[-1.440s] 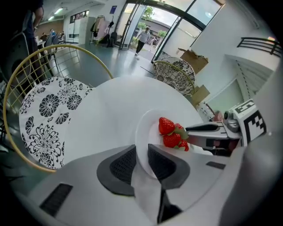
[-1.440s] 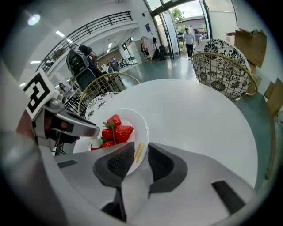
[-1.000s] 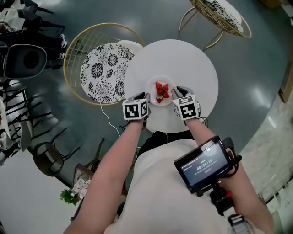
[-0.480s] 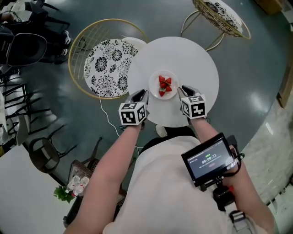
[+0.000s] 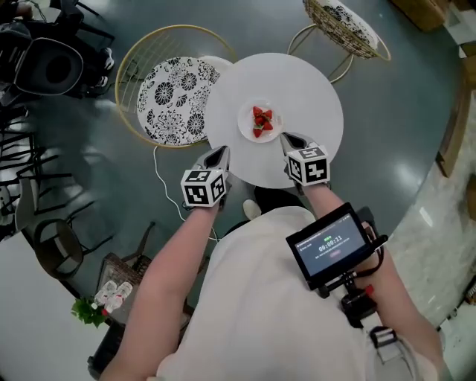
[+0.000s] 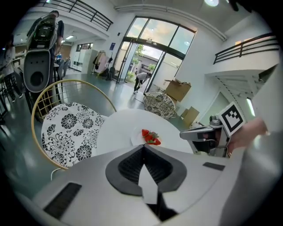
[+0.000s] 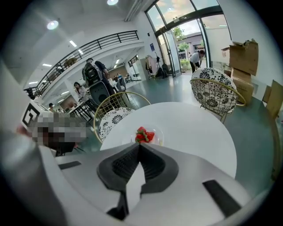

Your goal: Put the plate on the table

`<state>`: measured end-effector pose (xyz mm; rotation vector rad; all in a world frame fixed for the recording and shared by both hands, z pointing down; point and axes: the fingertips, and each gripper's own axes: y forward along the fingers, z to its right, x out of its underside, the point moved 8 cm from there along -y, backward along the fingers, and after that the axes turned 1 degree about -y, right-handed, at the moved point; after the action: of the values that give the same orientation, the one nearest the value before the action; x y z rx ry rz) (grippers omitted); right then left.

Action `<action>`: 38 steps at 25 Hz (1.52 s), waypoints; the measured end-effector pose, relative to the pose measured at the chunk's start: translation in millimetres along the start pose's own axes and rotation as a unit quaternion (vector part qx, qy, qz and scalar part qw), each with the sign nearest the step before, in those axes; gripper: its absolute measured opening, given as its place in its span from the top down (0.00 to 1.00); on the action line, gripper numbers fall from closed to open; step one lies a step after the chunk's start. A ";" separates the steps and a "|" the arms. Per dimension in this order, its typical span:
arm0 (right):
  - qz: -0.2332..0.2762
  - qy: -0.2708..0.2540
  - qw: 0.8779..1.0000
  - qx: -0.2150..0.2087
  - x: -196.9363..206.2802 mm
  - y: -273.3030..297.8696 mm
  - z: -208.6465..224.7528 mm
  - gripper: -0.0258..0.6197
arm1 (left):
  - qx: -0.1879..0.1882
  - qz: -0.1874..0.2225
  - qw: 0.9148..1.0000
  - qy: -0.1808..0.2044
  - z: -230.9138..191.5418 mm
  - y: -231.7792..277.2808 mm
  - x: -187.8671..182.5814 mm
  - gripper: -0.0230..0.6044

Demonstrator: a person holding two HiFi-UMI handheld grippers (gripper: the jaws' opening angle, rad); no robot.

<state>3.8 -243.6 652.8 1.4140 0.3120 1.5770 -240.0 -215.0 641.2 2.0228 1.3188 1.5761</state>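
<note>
A small white plate (image 5: pixel 249 126) with red strawberries (image 5: pixel 260 121) rests near the middle of the round white table (image 5: pixel 305 89). My left gripper (image 5: pixel 218 156) is shut and empty, at the table's near left edge, well clear of the plate. The right gripper (image 5: pixel 287 140), also shut and empty, hovers over the table just short of the plate on its near right. In the left gripper view the plate (image 6: pixel 138 137) lies beyond the closed jaws of the left gripper (image 6: pixel 143 148). The right gripper view shows the plate (image 7: pixel 156 135) just past the right gripper (image 7: pixel 139 145).
A gold wire chair with a black-and-white floral cushion (image 5: pixel 175 97) stands against the table's left side. A second such chair (image 5: pixel 346 22) is at the far right. Black equipment (image 5: pixel 44 63) sits at far left, and a white cable (image 5: pixel 165 178) lies on the floor.
Both grippers have drawn back from either side of the plate toward the person. The plate stays on the table with its strawberries.
</note>
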 end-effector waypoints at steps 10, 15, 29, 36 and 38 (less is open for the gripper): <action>0.030 -0.006 0.999 -0.033 19.0 -61.3 -51.3 0.95 | 0.045 0.034 0.998 0.000 22.6 -75.0 37.4 0.95; 0.036 -0.012 0.998 -0.054 24.6 -56.0 -58.0 0.95 | 0.063 0.041 0.997 -0.008 21.4 -77.9 54.7 0.95; 0.086 -0.031 0.990 -0.111 58.2 -137.3 -95.7 0.95 | 0.115 0.079 0.990 -0.007 75.1 -138.4 89.5 0.95; 0.086 -0.070 0.986 -0.122 88.3 -167.3 -112.2 0.95 | 0.122 0.093 0.988 0.005 99.0 -163.9 102.8 0.95; 0.084 -0.069 0.986 -0.125 96.7 -173.0 -115.2 0.95 | 0.123 0.094 0.988 0.006 104.8 -169.1 108.5 0.95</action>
<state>-2.3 -36.6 554.6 1.3706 -0.0886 1.5810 -231.8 -4.7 557.2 2.3509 1.4253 1.5709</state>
